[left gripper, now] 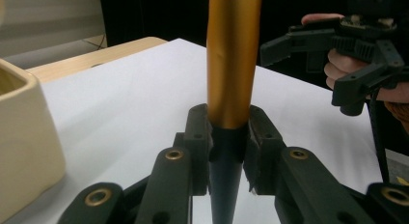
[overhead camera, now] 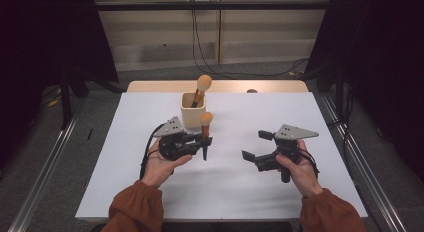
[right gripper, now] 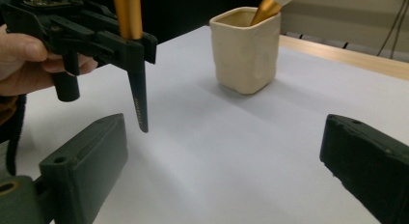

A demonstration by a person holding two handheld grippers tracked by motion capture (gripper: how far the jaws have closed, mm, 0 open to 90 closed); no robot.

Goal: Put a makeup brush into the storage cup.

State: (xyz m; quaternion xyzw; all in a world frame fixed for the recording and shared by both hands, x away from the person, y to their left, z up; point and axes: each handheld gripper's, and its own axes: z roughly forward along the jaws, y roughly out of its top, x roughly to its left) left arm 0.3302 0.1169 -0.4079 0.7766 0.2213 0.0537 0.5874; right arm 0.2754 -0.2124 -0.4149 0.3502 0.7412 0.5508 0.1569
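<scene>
Black jaws of our left gripper [overhead camera: 204, 140] clamp a gold-handled makeup brush [overhead camera: 205, 129] upright, just in front of the cream cup [overhead camera: 193, 112]. Right of that cup and nearer us, our right gripper [overhead camera: 256, 144] gapes wide, empty. Inside the cup leans a second brush [overhead camera: 201, 88].

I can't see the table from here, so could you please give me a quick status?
Left tool shut on brush, held upright. Right tool open, nothing between its jaws. Cup holds a second brush. Nothing in the way.
</scene>
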